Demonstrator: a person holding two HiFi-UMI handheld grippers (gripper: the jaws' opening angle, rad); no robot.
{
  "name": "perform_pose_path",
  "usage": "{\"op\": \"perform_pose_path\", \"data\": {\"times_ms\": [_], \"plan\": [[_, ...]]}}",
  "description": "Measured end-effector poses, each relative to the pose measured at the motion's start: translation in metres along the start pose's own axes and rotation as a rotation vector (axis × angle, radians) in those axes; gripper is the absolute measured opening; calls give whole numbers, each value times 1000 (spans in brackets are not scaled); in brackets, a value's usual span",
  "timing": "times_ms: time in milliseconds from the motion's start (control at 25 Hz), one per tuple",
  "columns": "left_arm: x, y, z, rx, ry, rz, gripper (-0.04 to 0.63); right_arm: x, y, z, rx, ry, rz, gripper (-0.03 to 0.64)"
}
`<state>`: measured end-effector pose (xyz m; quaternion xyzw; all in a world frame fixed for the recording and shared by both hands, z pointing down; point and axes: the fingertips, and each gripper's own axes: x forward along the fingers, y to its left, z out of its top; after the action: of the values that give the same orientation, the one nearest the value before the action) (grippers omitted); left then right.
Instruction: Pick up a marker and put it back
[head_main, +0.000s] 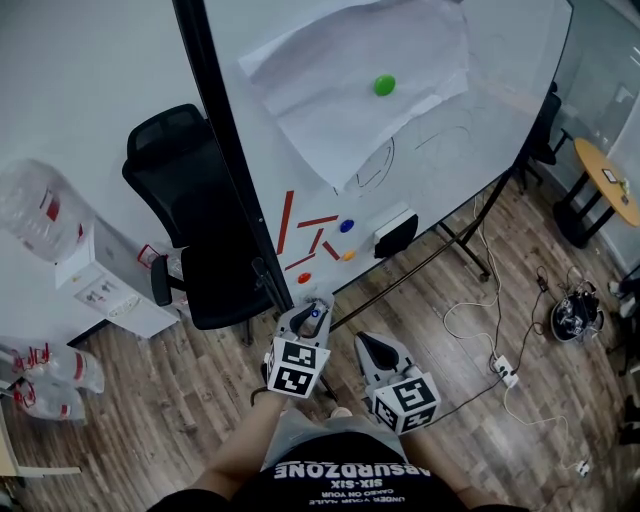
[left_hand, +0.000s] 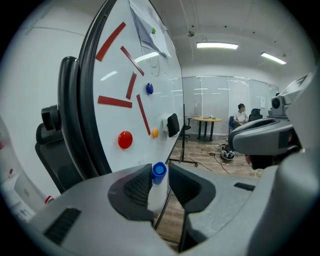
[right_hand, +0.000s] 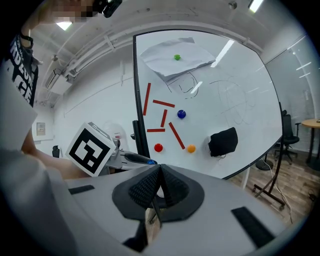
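A white marker with a blue cap (left_hand: 159, 171) stands between the jaws of my left gripper (left_hand: 160, 176), which is shut on it. From the head view the blue cap (head_main: 314, 316) shows at the tip of the left gripper (head_main: 313, 310), just below the whiteboard (head_main: 470, 130) and its black frame. My right gripper (head_main: 372, 346) hangs beside it to the right, a little lower. Its pads meet with nothing between them in the right gripper view (right_hand: 159, 174). The left gripper (right_hand: 131, 159) with the marker also appears there, to the left.
On the whiteboard are several red strips (head_main: 286, 220), red (head_main: 304, 277), orange (head_main: 348, 255) and blue (head_main: 346, 226) magnets, a black eraser (head_main: 395, 232) and a paper sheet under a green magnet (head_main: 384, 85). A black office chair (head_main: 190, 230) and a water dispenser (head_main: 90, 280) stand left. Cables (head_main: 500, 365) lie on the floor right.
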<state>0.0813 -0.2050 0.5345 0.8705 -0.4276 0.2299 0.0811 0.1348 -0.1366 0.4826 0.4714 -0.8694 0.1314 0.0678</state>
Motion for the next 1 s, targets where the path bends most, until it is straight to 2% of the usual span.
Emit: {"op": "perform_pose_path", "data": {"times_ms": [480, 760, 1000], "plan": [[-6, 10, 7, -31, -23, 77, 152, 1, 0, -9, 5, 14, 28, -3], [-28, 17, 19, -37, -90, 140, 155, 4, 3, -8, -3, 15, 51, -3], [-42, 8, 23, -56, -113, 139, 153, 6, 3, -6, -6, 8, 61, -3]]}}
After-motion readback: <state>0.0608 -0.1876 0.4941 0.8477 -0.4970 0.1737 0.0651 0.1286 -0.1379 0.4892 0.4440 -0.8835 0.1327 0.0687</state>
